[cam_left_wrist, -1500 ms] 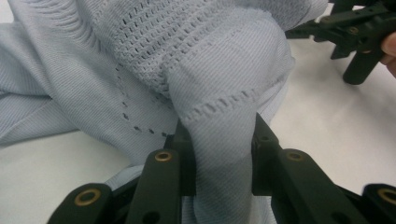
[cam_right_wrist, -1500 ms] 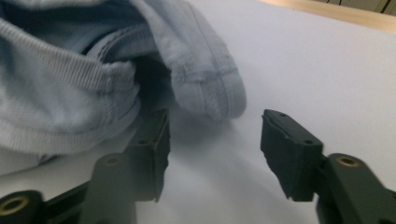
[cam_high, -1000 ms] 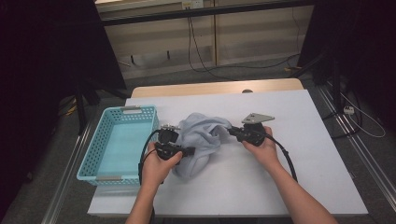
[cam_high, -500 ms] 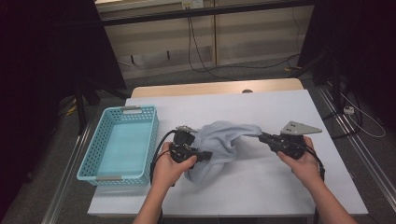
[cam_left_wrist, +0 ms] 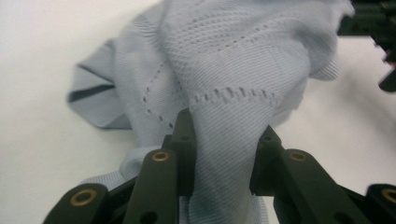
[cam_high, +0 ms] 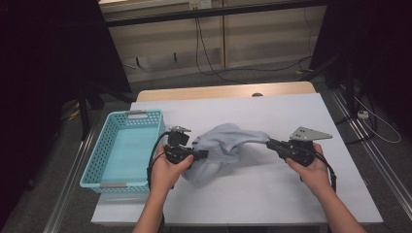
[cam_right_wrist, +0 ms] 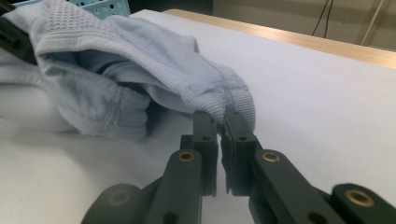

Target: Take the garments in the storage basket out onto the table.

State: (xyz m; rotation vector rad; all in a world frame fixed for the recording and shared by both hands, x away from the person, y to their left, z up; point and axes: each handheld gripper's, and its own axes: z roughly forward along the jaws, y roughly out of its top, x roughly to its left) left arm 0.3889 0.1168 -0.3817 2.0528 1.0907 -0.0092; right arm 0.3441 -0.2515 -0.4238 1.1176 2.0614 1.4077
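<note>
A pale blue knitted garment (cam_high: 228,145) hangs stretched between my two grippers just above the white table (cam_high: 291,194). My left gripper (cam_high: 204,155) is shut on a thick bunched fold at the garment's left end. The left gripper view shows its jaws (cam_left_wrist: 224,144) pressing on that fold of garment (cam_left_wrist: 233,60). My right gripper (cam_high: 268,143) is shut on the ribbed hem at the right end. In the right gripper view its jaws (cam_right_wrist: 222,123) pinch the hem, and the garment (cam_right_wrist: 116,51) sags away from them.
A light blue plastic basket (cam_high: 145,114) stands at the table's left edge, close to my left hand. A wooden strip (cam_high: 223,91) runs along the table's far edge, with cables on the floor beyond. Bare white tabletop lies to the right and in front.
My right gripper has moved to the right with the hem, drawing the crumpled garment out into a stretched band. My left gripper stays in about the same place, still holding its fold.
</note>
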